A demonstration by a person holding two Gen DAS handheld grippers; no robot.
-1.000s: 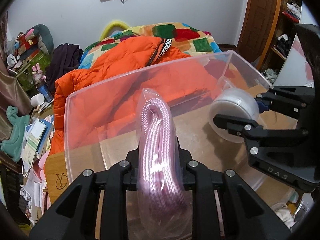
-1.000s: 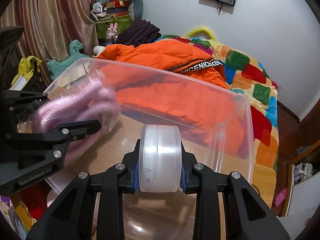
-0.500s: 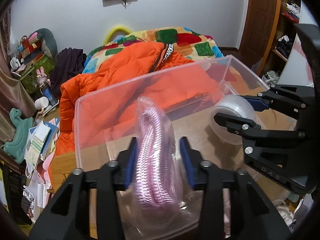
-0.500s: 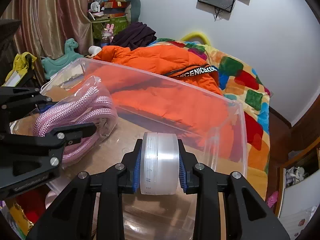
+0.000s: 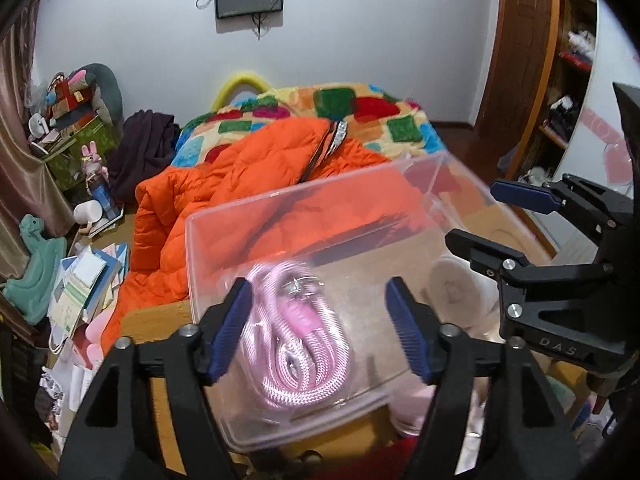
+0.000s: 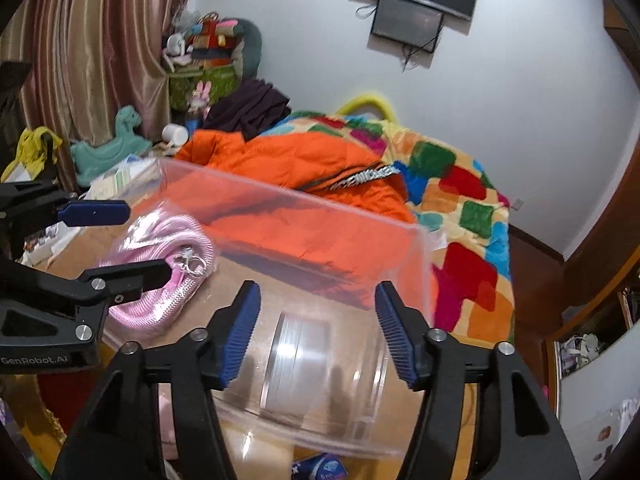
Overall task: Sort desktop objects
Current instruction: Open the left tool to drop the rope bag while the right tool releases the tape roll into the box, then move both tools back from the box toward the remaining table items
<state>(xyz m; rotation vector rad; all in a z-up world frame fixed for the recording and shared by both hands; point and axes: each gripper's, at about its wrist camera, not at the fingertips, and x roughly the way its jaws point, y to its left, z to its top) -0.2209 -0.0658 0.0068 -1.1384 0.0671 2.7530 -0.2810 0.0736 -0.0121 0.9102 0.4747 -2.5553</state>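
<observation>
Left wrist view shows the left gripper (image 5: 318,328) poised over a clear plastic bin (image 5: 304,204) on a wooden desk (image 5: 148,324), its jaws spread wide with blue pads well apart. A bagged coil of pink rope (image 5: 298,336) now lies on the bin's floor below the pads, touching neither; 1 second ago those same jaws were pinching it upright, and they have just been opening, so the rope has dropped free. From the right wrist view, the right gripper (image 6: 316,330) stands the same way, jaws spread and nothing pressed between them. A round white tub (image 6: 298,364) it was clamping half a second ago now rests on its edge on the bin's floor, seen blurred below the pads, and those jaws too have just been opening. Both views look down from higher above the bin than before. Rope sits toward the bin's left end, tub toward its right, apart from each other. By my reading, 2 items are now sorted into the bin, and both hands are free for whatever desk clutter remains. An orange jacket (image 6: 296,164) lies on a bed behind.
</observation>
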